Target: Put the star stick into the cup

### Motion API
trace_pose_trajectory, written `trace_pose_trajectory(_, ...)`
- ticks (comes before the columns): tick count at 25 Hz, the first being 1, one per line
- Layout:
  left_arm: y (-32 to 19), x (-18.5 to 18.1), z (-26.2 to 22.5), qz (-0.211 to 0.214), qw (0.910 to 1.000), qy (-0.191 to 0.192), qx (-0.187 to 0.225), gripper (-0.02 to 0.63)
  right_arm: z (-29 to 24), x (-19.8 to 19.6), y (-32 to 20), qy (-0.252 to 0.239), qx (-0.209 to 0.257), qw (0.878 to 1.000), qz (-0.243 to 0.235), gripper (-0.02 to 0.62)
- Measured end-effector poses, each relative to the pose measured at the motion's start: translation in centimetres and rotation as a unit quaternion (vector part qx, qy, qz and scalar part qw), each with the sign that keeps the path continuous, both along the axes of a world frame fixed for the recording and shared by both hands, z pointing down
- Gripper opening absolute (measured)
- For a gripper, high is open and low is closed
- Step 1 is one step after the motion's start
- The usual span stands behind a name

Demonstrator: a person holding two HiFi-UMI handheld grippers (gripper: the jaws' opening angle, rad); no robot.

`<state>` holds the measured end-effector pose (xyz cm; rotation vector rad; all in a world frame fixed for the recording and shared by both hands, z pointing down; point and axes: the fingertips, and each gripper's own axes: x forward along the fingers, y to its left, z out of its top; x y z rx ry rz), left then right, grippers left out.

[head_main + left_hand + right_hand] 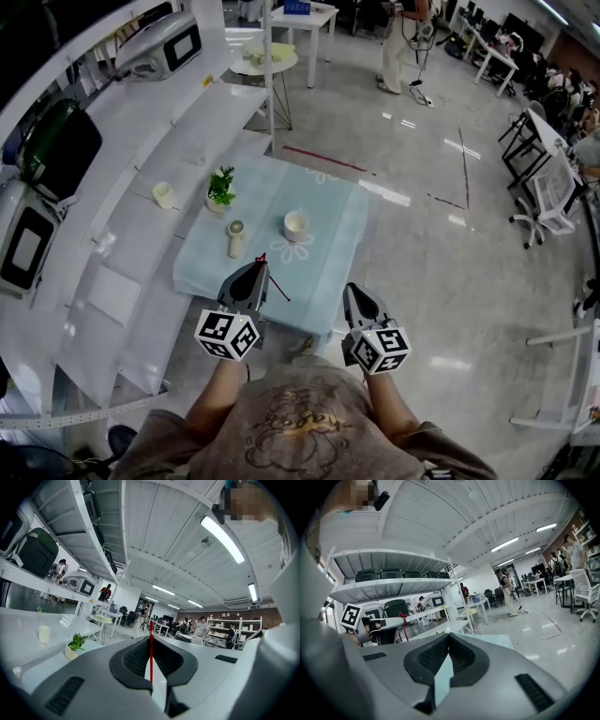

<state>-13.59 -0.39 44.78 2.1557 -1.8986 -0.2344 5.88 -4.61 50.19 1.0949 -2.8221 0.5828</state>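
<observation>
The star stick [272,278] is thin and red, with a small star [261,257] at its upper end. My left gripper [260,265] is shut on it above the near edge of the low table. In the left gripper view the stick [151,651] stands upright between the closed jaws of the left gripper [151,638]. The white cup [295,225] stands in the middle of the table, a little beyond both grippers. My right gripper [351,291] is shut and empty to the right, level with the left. From the right gripper [449,637] view, the red star [402,616] shows at the left.
The table has a pale blue cloth [328,253]. A potted plant [221,190] and a small white fan [234,237] stand on its left part. Another cup [164,195] sits on the white shelving to the left. Chairs and desks stand across the floor at right.
</observation>
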Motion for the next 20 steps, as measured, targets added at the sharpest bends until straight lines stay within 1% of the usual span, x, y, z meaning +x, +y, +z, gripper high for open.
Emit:
trace_pose_trajectory(8,-5.9,-0.3,0.0,-0.028,0.9996,0.001,-0.002,0.033,0.2,-0.2,-6.9,0.000,-0.004,1.000,-0.025,-0.002)
trace_pose_trajectory(14,-8.7,-0.9,0.6,-0.054,0.9985,0.000,-0.004,0.034,1.0,0.1,-10.3,0.000,-0.009,0.999,-0.035,-0.002)
trace_pose_trajectory(20,-10.7,-1.5,0.7,-0.050,0.9987,0.000,-0.008,0.034,1.2,-0.8,-12.4,0.000,-0.014,0.999,-0.034,-0.002)
